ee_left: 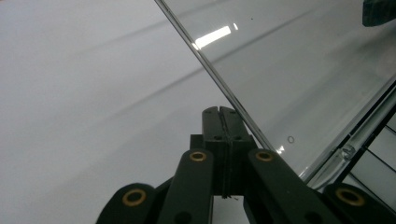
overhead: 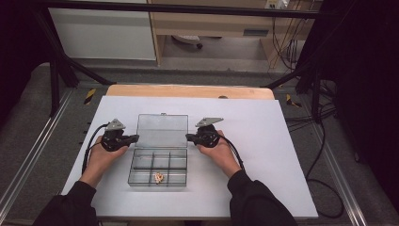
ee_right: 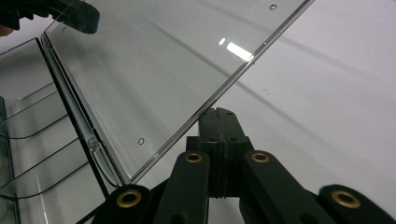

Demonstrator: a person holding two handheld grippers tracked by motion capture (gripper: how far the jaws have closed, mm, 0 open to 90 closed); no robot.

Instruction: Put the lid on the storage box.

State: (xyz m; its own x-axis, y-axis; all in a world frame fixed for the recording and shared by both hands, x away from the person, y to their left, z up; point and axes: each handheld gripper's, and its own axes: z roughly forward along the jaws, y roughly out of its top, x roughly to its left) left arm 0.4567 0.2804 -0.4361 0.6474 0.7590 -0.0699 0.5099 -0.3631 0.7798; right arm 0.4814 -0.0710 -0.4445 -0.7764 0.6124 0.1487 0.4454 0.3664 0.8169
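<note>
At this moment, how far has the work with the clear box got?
Done: the lid stands open, and a small item lies in a front compartment. In hand: left gripper and right gripper, jaws shut, flank the lid's side edges. Left: probably closing it.

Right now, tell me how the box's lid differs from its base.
The lid stands raised behind the box; the base lies flat on the white table sheet. The lid is one plain clear panel; the base is split into compartments, and one in the near row holds a small tan object. The shut left gripper and right gripper sit at the lid's side edges, not at the base. Both lid and base are clear plastic.
</note>
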